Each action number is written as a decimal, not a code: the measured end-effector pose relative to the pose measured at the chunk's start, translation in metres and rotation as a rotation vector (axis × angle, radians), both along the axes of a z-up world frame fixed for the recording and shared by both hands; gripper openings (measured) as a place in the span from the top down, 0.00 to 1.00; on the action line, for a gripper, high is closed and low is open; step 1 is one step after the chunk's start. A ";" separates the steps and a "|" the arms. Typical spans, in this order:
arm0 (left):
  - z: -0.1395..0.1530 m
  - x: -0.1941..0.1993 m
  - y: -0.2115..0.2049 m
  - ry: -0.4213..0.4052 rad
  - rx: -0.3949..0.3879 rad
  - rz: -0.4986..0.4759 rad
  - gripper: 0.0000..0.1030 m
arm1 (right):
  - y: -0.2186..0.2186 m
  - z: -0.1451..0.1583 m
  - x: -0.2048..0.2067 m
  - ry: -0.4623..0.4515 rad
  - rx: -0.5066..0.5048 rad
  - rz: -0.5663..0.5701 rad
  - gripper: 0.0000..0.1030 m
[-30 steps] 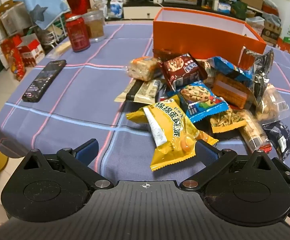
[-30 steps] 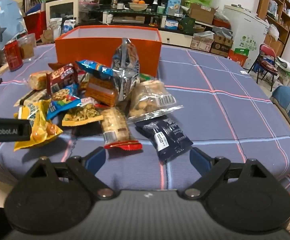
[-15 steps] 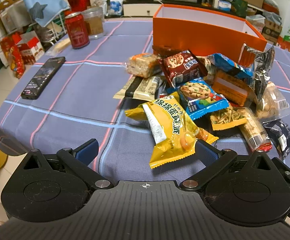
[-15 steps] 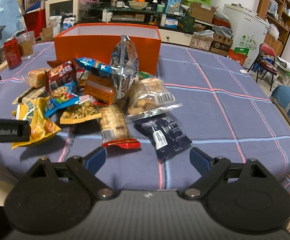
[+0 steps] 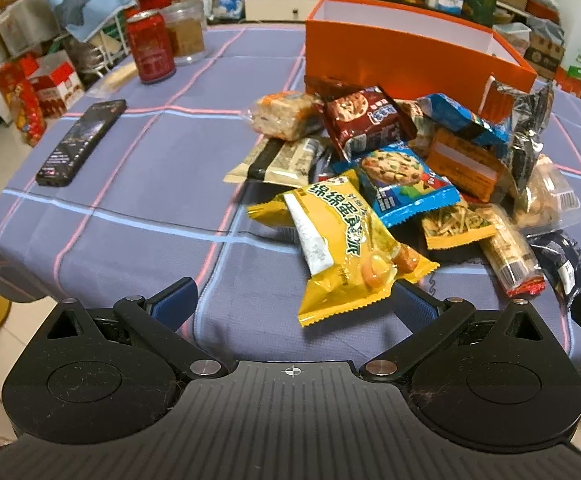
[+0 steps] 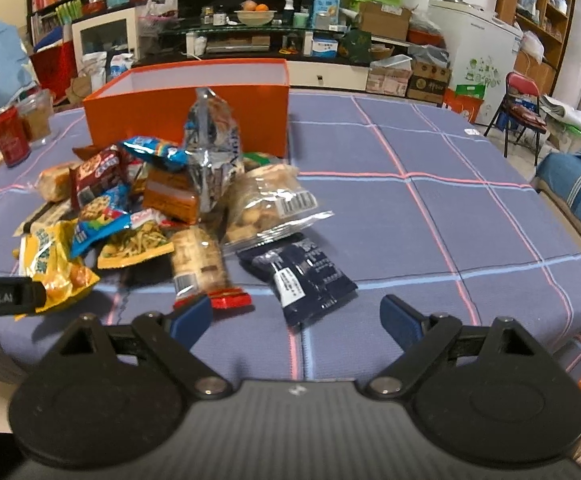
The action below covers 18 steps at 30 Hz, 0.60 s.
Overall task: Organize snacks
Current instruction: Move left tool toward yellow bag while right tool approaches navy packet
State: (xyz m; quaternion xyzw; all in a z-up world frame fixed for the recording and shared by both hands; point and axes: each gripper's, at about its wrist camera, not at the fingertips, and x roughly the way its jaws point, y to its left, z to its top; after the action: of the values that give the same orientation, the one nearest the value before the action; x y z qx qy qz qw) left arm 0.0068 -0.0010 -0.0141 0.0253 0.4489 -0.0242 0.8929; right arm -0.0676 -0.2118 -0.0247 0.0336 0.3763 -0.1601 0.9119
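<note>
1. Looking down at a heap of crinkly plastic snack packets on the counter (image 5: 138, 184), which has a woven purple cloth with pink and light-blue check lines.
2. Left gripper (image 5: 292, 300) has its jaws wide open, nothing in them. The glossy yellow pillow-shaped packet (image 5: 342, 240) lies right in front, long axis running diagonally, its crimped near end reaching toward the right blue pad.
3. Right gripper (image 6: 296, 316) jaws are spread apart too, holding nothing. A flat dark navy packet (image 6: 300, 276) with a white label sits just beyond them, long axis angled toward the camera.
4. Rigid orange cardboard box (image 6: 188, 104), white inside, open top, stands behind the pile; a shiny silver foil bag (image 6: 210, 148) stands upright against its front wall.
5. Box contents are hidden by the wall from both views. Lots of packets overlap, so the lower ones are only partly visible.
6. Off to the left side: red metal can (image 5: 150, 52) upright, slim black phone-like slab (image 5: 82, 142) lying flat.
</note>
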 end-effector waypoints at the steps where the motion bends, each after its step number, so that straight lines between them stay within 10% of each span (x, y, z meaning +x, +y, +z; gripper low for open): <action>1: 0.000 -0.001 -0.001 -0.006 0.007 -0.002 0.32 | 0.000 0.000 0.000 -0.003 -0.003 0.003 0.12; 13: 0.006 -0.004 0.005 -0.054 0.036 0.004 0.32 | 0.008 0.012 -0.011 -0.122 -0.071 0.074 0.12; 18: 0.010 -0.005 0.037 -0.071 -0.099 0.034 0.32 | -0.021 0.014 -0.022 -0.197 -0.146 0.199 0.12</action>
State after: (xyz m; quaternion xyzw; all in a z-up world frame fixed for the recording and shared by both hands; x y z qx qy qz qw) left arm 0.0018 0.0363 -0.0039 -0.0258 0.4155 -0.0303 0.9087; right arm -0.0899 -0.2324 -0.0104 -0.0548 0.2737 -0.0916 0.9559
